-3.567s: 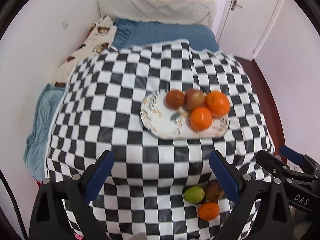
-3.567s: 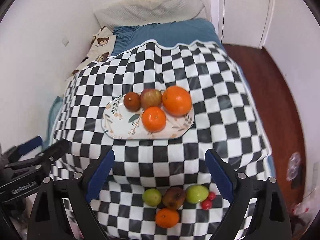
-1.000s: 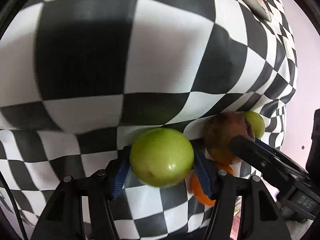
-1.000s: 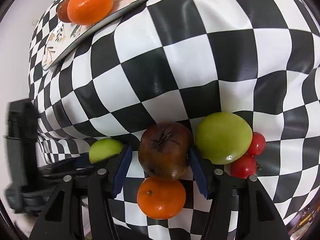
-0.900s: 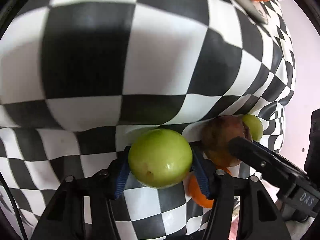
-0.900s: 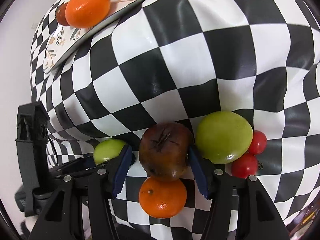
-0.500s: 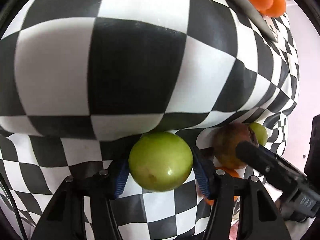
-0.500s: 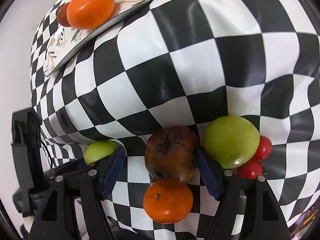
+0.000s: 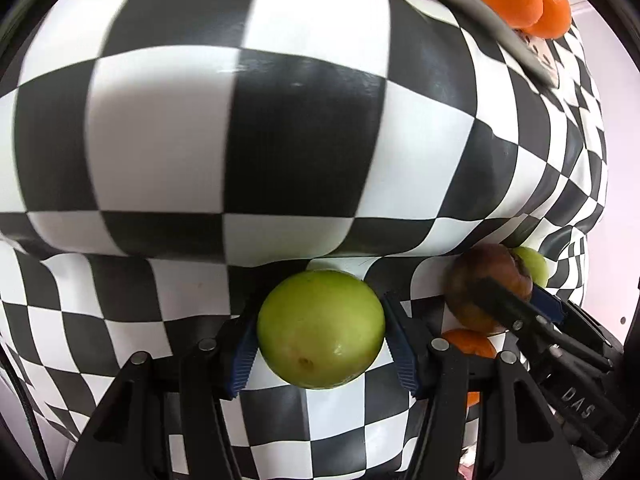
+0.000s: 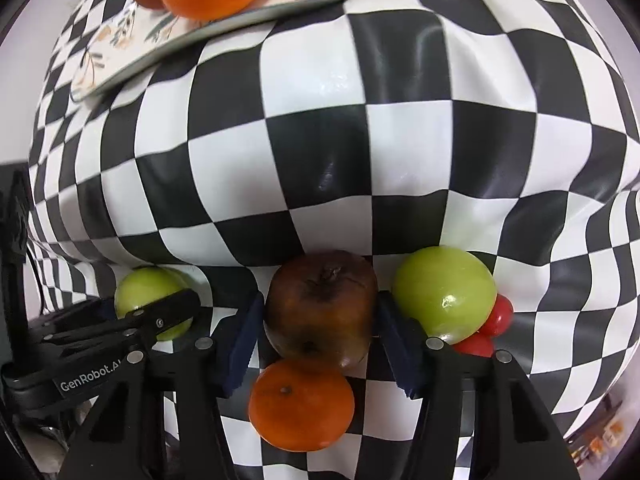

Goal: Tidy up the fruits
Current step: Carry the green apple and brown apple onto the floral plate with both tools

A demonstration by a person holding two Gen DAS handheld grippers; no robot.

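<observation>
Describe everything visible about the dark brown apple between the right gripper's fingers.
The brown apple is round, dull reddish-brown with darker bruised patches, its stem dimple facing up toward the camera. It sits on the checkered cloth, flanked closely by the right gripper and its blue-padded fingers. An orange presses against its near side; a large green apple lies just right.

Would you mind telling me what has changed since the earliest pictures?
Both came down from above. The left hand-held gripper closed on the green apple; the right hand-held gripper closed on the brown apple. The plate and loose orange stayed put.
</observation>
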